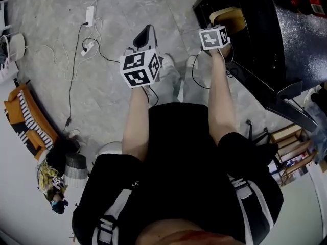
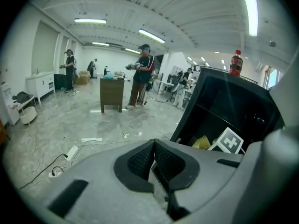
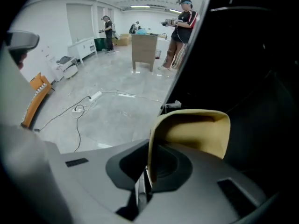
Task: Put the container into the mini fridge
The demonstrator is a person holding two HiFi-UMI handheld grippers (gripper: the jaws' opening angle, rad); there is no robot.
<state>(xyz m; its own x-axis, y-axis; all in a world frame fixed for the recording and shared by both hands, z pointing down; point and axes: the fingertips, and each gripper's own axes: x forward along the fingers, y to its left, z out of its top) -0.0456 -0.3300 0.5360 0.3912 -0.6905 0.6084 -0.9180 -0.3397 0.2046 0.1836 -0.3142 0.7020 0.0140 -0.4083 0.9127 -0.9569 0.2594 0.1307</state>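
Container (image 3: 198, 127) empty, wall pinched by right gripper (image 3: 147, 169), at mini fridge (image 3: 254, 59) opening.

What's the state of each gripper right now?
left gripper: jaws shut, nothing between them.
right gripper: jaws shut on the container wall.

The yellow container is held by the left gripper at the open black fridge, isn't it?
Not the left: the right gripper holds the yellow container at the open black fridge, as the right gripper view shows. The left gripper is shut, empty.
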